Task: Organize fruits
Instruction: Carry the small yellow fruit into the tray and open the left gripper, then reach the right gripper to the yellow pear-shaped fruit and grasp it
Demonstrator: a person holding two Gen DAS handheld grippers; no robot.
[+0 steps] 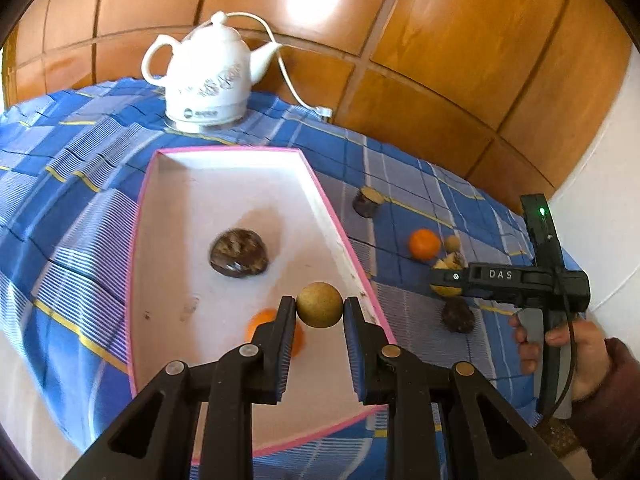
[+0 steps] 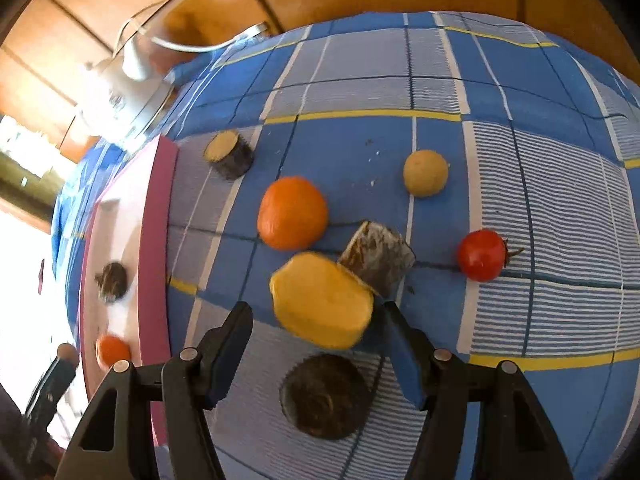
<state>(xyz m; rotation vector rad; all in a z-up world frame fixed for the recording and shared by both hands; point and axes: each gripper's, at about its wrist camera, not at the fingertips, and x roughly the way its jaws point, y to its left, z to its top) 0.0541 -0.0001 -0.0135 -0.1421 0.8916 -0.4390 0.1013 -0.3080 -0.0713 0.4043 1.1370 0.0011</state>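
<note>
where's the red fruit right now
In the right wrist view, the red fruit sits on the checked cloth at the right, apart from the dark cut piece to its left.

Left wrist view looks down along its tongs (image 1: 319, 312), close above the pink-edged tray (image 1: 344, 236), facing the white kettle (image 1: 208, 76) and wooden wall. Right wrist view sits low and close over the checked cloth (image 2: 520, 184), facing loose fruit. Both share the tray (image 2: 154, 240), the kettle (image 2: 128, 92), the orange (image 1: 424, 244) (image 2: 293, 213) and the cloth.
</note>
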